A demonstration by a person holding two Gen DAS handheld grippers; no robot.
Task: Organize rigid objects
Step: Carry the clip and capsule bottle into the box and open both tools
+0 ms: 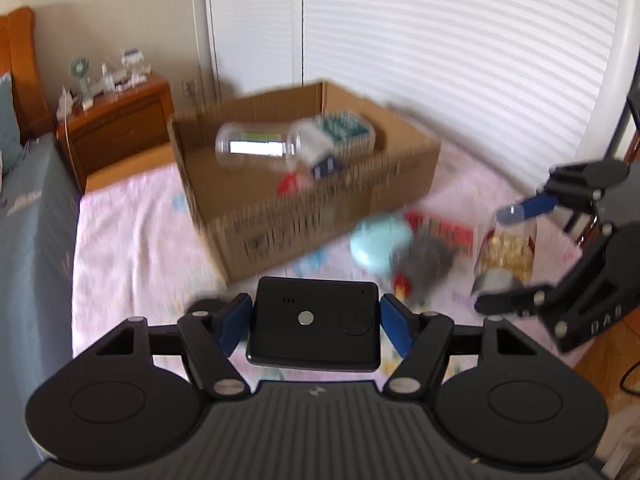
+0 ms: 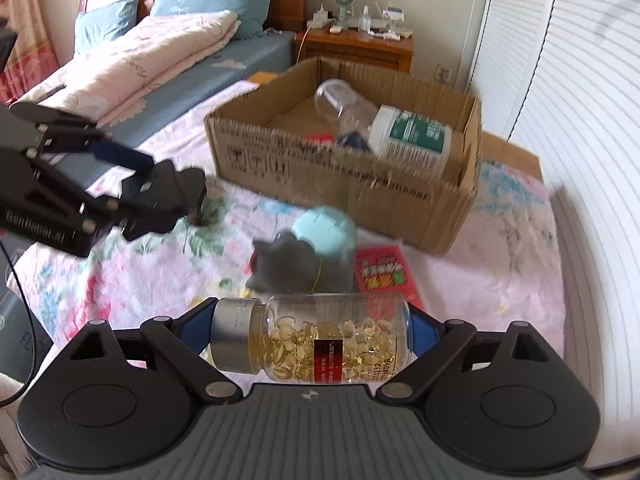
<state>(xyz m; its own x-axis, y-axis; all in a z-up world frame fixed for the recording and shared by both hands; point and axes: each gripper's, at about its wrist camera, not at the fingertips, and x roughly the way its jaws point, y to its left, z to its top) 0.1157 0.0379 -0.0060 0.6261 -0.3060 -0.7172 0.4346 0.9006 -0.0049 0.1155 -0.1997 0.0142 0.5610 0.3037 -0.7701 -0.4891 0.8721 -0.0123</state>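
My left gripper (image 1: 314, 320) is shut on a flat black device (image 1: 314, 322), held above the pink bedspread in front of the cardboard box (image 1: 320, 216). My right gripper (image 2: 310, 340) is shut on a clear bottle of yellow capsules (image 2: 320, 340) with a silver cap, held sideways; it also shows in the left wrist view (image 1: 506, 248). The box (image 2: 360, 188) holds a clear empty bottle (image 2: 340, 106), a white bottle with a green label (image 2: 412, 136) and small items. A light blue cup (image 2: 326, 232) and a grey toy (image 2: 280, 260) lie before the box.
A red packet (image 2: 384, 272) lies on the floral bedspread (image 2: 120, 280) near the cup. A wooden nightstand (image 2: 356, 46) with a small fan stands behind the box. White louvered doors (image 2: 580, 120) run along the right. Pillows and a folded quilt (image 2: 132, 60) lie far left.
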